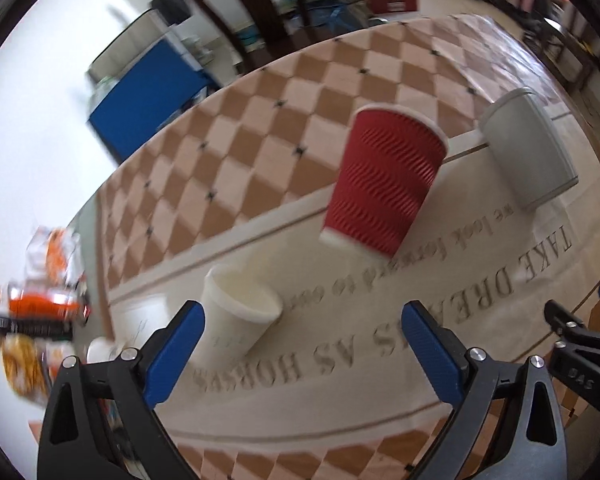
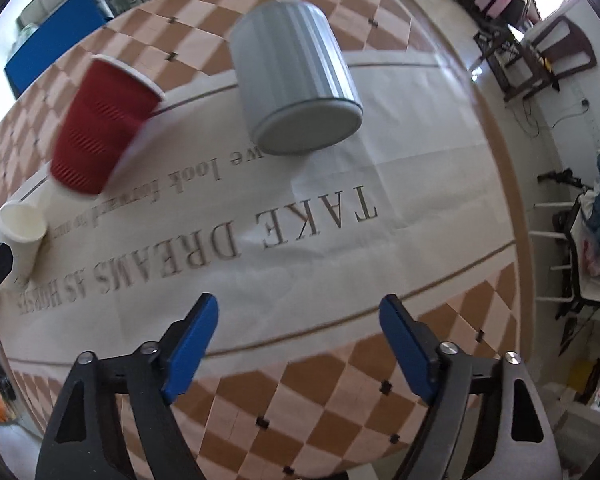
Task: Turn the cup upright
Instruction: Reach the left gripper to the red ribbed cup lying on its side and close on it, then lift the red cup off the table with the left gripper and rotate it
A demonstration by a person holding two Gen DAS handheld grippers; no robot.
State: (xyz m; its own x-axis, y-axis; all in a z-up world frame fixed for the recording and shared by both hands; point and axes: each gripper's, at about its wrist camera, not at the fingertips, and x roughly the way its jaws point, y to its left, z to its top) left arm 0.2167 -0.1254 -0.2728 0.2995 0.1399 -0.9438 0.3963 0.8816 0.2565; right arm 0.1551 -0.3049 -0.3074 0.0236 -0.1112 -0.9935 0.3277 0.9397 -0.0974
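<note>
The left claw [image 1: 302, 334] sits low in the frame with its two blue fingers [image 1: 176, 354] wide apart. The right claw [image 2: 298, 344] does the same, holding nothing.

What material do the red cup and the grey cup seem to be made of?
Red cup: probably paper, matte, with a wavy ribbed sleeve and a white rolled rim. Grey cup: perhaps ceramic or plastic, smooth with faint vertical ridges and a slight sheen; blur leaves it open.

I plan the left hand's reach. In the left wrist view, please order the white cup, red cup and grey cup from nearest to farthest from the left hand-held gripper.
1. White cup: beside the left finger of the left hand-held gripper, mouth up.
2. Red cup: middle of the table, ahead.
3. Grey cup: farthest, to the right.
</note>
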